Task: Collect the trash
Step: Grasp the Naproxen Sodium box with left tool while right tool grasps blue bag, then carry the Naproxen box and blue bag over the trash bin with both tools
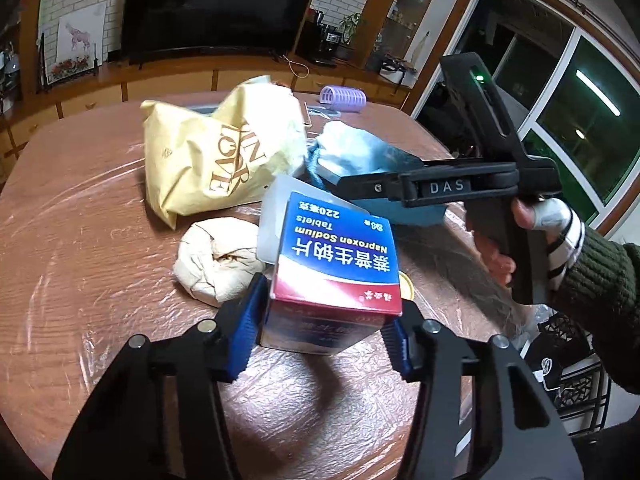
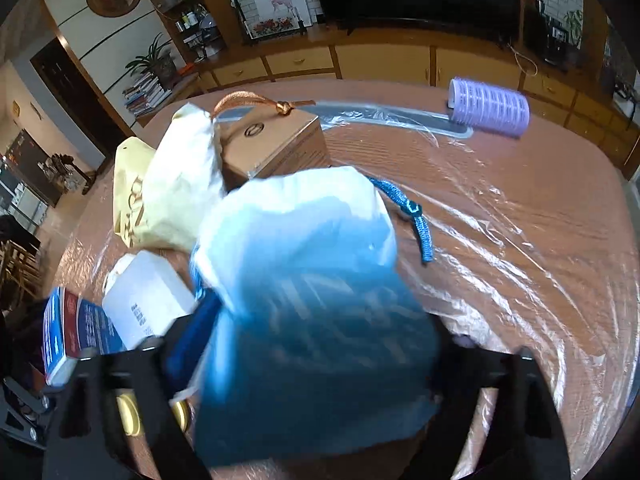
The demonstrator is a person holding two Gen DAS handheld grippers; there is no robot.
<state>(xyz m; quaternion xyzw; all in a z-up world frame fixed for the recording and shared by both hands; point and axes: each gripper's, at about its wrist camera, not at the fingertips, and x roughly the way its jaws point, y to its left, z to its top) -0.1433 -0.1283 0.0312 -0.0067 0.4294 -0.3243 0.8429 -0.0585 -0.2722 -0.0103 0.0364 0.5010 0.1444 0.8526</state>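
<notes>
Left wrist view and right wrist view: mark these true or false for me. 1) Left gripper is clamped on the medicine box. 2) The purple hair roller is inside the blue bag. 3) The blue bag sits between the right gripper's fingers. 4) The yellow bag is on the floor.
1) True: the left gripper is shut on the medicine box.
2) False: the purple hair roller lies alone on the table, apart from the blue bag.
3) True, at the right gripper.
4) False: the yellow bag is on the table.
</notes>
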